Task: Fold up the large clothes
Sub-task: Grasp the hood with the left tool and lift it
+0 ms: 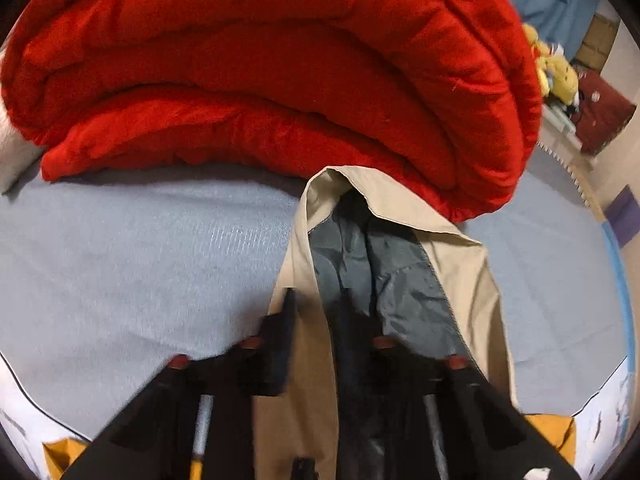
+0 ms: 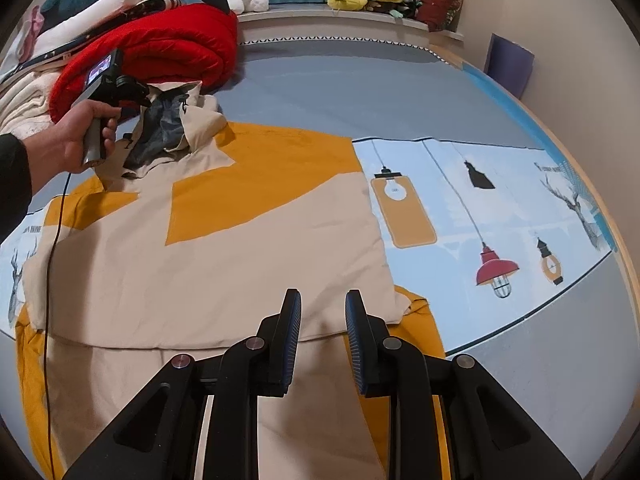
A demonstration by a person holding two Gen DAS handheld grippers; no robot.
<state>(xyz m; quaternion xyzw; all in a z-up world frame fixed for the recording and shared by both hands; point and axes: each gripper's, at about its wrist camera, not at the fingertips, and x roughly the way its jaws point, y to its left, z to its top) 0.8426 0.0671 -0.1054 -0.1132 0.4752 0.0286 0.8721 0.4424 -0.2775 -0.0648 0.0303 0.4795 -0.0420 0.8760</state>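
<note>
Jacket (image 2: 224,264) hood (image 1: 400,216) in L claw (image 1: 316,308) (pinched)

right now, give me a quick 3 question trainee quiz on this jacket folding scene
1. True or false: the left gripper is shut on the jacket's hood.
2. What lies on the bed just beyond the hood? A red quilt, B laptop, C shoes.
3. The right gripper hovers over the ____ part of the jacket.

Key
1. true
2. A, the red quilt
3. beige
</note>
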